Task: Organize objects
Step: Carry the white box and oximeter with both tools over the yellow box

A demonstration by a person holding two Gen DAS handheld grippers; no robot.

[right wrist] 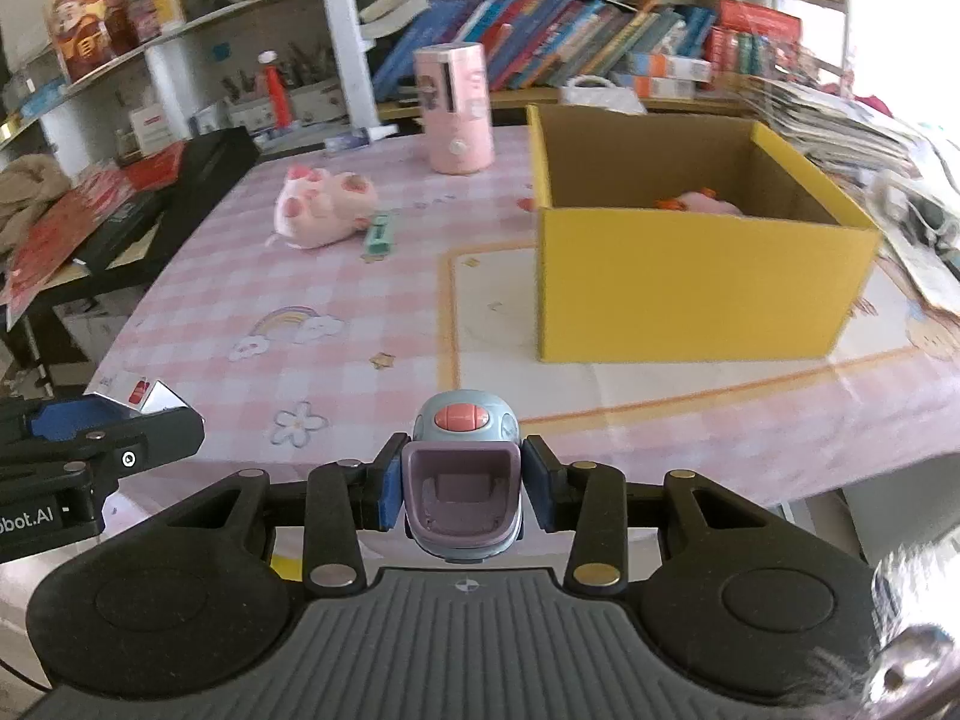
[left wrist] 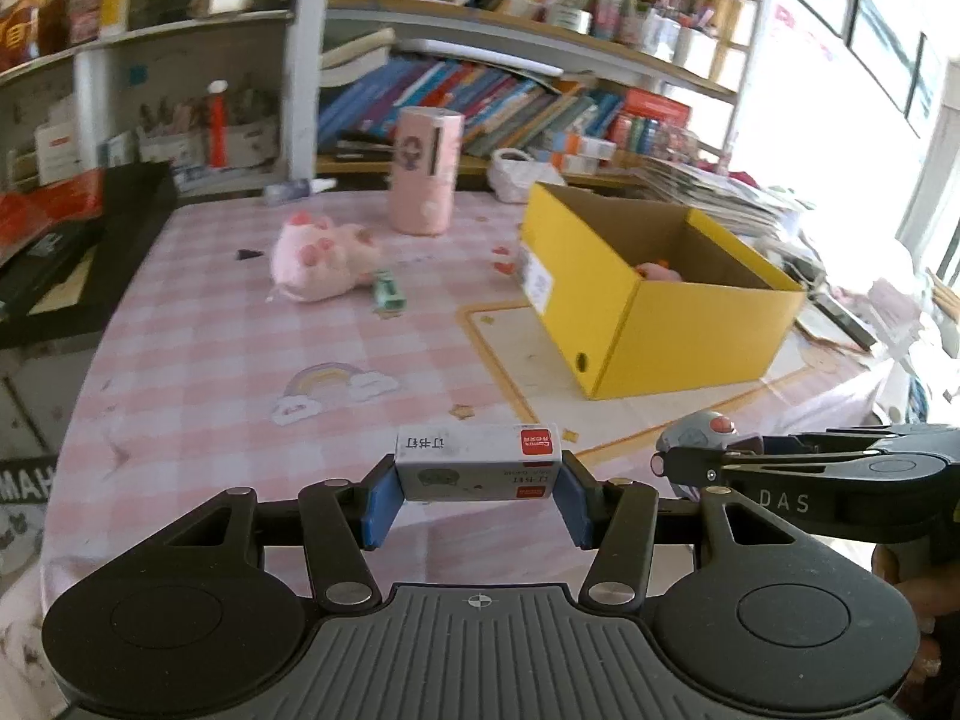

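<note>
My left gripper (left wrist: 478,498) is shut on a small grey staple box (left wrist: 478,461) with a red label, held crosswise between the blue pads. My right gripper (right wrist: 461,489) is shut on a blue and purple toy (right wrist: 461,474) with a pink button on top. Both are held above the near edge of the pink checked tablecloth (right wrist: 336,276). An open yellow cardboard box (right wrist: 690,294) stands ahead to the right, with a pink toy (right wrist: 702,202) lying inside. The right gripper (left wrist: 678,462) with its toy also shows at the right of the left wrist view.
A pink plush pig (right wrist: 321,207) and a small green item (right wrist: 379,234) lie mid-table. A pink cylinder container (right wrist: 457,114) stands behind them. Shelves of books (right wrist: 570,42) line the back. Stacked papers (right wrist: 840,120) sit right of the box, and a black case (right wrist: 174,192) lies at the left.
</note>
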